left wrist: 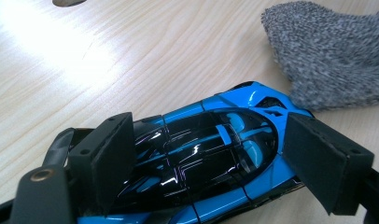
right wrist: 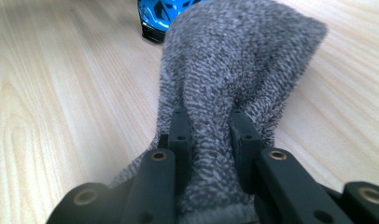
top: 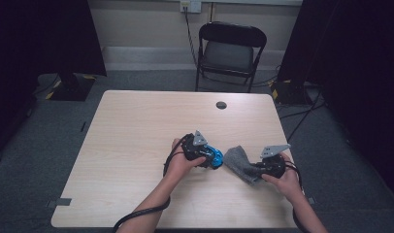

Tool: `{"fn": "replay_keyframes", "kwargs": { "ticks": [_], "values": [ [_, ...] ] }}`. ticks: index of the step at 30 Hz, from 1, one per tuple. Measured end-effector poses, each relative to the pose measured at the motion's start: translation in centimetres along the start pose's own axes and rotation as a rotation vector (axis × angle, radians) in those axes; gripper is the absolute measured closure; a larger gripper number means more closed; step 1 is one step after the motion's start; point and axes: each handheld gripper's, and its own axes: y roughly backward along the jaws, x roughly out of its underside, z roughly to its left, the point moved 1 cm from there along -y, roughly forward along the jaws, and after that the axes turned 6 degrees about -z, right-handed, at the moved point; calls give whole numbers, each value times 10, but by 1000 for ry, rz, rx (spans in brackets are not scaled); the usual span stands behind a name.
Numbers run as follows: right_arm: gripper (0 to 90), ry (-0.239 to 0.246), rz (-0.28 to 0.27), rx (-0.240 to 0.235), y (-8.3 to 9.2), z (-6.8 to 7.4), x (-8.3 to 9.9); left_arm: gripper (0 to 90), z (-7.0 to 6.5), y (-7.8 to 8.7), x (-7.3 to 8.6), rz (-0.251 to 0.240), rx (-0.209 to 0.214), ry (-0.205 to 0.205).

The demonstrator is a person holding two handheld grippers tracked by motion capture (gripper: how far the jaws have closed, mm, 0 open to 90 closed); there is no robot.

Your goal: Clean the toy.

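On the pale wooden table [top: 137, 145], your left gripper [left wrist: 211, 154] straddles the blue-and-black toy car [left wrist: 206, 158], pads against its sides; your right gripper [right wrist: 208, 133] pinches the grey knitted cloth [right wrist: 234, 60] beside it.

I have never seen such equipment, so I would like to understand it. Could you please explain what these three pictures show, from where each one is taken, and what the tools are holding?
There is no robot here. A person sits at a wooden table and holds a hand tool with two black jaws in each hand.

The high view looks down from above the person. The other two pictures come from small cameras mounted on the tools, looking along their jaws.

The left gripper has its jaws on either side of a blue toy car with a black roof, which rests on the table. Its pads appear to press the car's sides.

The right gripper is closed on a grey cloth, pinching its near end. The cloth lies just beside the car's front. Behind the table stands a folding chair.
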Motion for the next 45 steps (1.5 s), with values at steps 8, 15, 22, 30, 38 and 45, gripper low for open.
{"fn": "replay_keyframes", "kwargs": {
  "ticks": [8, 15, 22, 30, 38, 45],
  "values": [
    [749, -14, -59, 28, 10, -5, -8, 169, 0, 0, 0, -3, 2, 5],
    [749, -37, -115, 80, 9, -20, -30, 169, 0, 0, 1, -8, 4, 3],
    [748, -55, -127, 108, -12, -35, -55, 169, 0, 0, 1, -8, 9, 5],
    [746, -52, -105, 104, -48, -43, -79, 169, 0, 0, 1, -6, 10, -9],
    [746, -42, -80, 86, -84, -43, -95, 169, 0, 0, 1, -12, 13, 0],
    [745, -11, -58, 61, -105, -39, -102, 169, 1, 1, 2, -18, 15, 2]
  ]
}}
